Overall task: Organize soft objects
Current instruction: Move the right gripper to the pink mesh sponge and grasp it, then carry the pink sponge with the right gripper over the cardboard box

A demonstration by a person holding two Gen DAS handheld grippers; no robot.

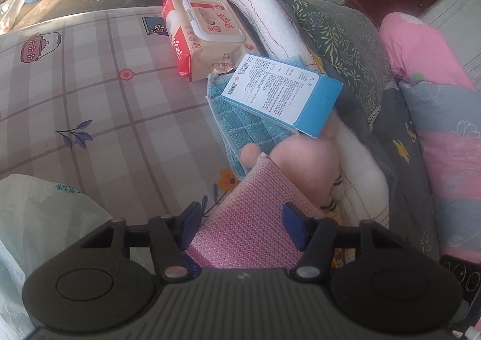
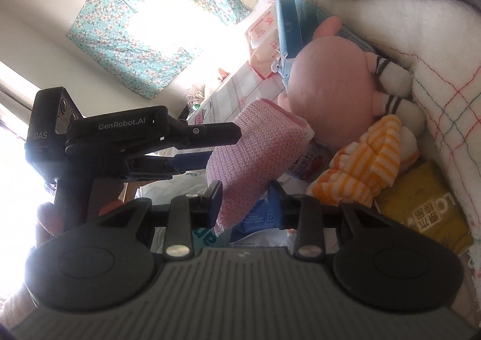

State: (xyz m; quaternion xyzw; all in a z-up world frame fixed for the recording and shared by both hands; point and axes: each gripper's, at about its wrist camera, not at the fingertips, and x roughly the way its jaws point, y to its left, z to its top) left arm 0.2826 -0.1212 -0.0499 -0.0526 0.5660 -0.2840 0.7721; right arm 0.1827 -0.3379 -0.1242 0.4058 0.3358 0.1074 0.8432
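Left hand-held gripper clamps knobbly pink sponge.

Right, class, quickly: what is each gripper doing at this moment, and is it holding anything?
Left gripper: closed on the pink sponge cloth.
Right gripper: also around the pink sponge cloth, apparently gripping its lower end.

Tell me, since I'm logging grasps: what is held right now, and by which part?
The pink mesh sponge is held by the left gripper at one end; the right gripper brackets its other end, contact unclear.
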